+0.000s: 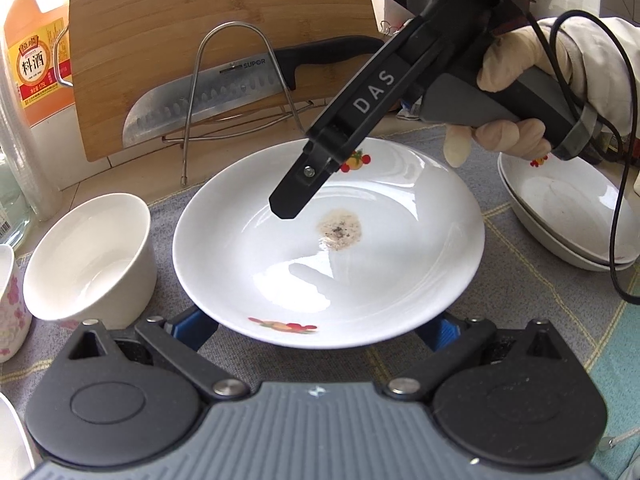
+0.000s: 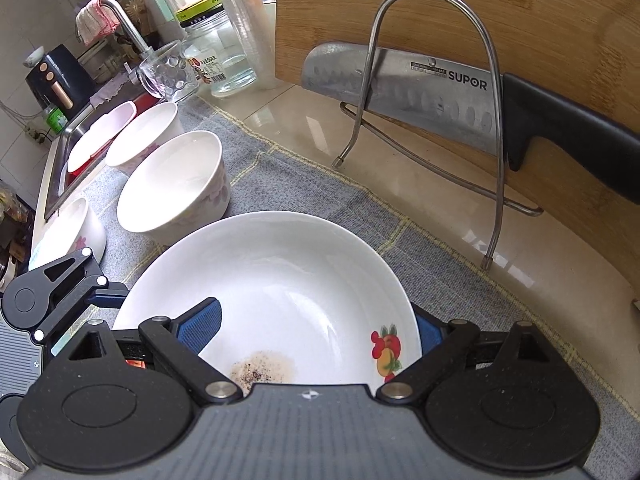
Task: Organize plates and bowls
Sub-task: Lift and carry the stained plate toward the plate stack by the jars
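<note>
A white plate (image 1: 328,248) with fruit decals and a brown stain lies on the grey mat; the right wrist view shows the plate (image 2: 280,280) too. My left gripper (image 1: 316,332) stands wide, its blue fingertips (image 1: 196,328) hidden under the plate's near rim. My right gripper (image 2: 316,328) is open and straddles the far rim, one pad (image 2: 200,324) over the plate's inside and the other finger outside it. From the left wrist view the right gripper (image 1: 286,206) reaches down over the plate. A white bowl (image 1: 92,260) stands to the left. Stacked plates (image 1: 568,216) sit at the right.
Behind the plate a bamboo cutting board (image 1: 200,40) and a knife (image 1: 208,100) lean in a wire rack (image 1: 236,92). A cooking wine bottle (image 1: 36,64) stands far left. Several bowls (image 2: 176,184) line the mat toward the sink (image 2: 60,148), with a glass jar (image 2: 224,60) beyond.
</note>
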A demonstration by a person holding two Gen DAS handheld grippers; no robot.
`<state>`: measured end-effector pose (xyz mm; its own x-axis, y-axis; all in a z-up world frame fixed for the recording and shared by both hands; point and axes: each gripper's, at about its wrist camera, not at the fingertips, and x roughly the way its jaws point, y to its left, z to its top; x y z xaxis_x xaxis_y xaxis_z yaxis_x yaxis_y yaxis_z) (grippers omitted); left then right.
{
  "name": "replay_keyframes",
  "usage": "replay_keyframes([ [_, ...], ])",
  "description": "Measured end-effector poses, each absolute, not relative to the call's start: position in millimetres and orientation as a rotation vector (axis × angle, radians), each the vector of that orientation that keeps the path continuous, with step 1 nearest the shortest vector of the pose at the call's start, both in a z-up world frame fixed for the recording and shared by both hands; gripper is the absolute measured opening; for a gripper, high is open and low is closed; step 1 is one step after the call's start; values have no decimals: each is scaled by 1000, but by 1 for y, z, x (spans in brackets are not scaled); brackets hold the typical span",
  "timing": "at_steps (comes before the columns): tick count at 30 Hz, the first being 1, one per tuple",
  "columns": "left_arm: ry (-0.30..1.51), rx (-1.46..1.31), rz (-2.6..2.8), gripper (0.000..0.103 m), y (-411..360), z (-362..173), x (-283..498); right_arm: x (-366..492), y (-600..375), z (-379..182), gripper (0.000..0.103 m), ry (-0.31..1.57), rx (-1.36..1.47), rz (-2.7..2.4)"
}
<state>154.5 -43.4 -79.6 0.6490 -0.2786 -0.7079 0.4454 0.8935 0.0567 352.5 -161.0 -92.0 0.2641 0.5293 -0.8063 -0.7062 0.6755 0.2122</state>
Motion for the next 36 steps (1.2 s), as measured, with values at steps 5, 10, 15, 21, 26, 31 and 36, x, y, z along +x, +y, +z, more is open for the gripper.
replay_keyframes([
  [5,764,241,-428,102,-42,-74,148,338,-164,-84,98,984,-200,838],
  [10,759,266,-446,102,-42,-68,144,327,-168,-80,98,979,-180,821],
  [15,763,286,-468,102,-41,-65,143,313,-174,-76,98,967,-155,808],
  [21,756,306,-502,102,-43,-59,136,300,-182,-71,98,953,-127,781],
  [26,757,324,-532,102,-43,-59,140,290,-188,-69,98,944,-104,758],
  [31,755,340,-565,102,-46,-57,142,280,-196,-67,98,933,-86,731],
  [36,748,355,-606,102,-51,-54,143,269,-208,-63,98,919,-63,695],
])
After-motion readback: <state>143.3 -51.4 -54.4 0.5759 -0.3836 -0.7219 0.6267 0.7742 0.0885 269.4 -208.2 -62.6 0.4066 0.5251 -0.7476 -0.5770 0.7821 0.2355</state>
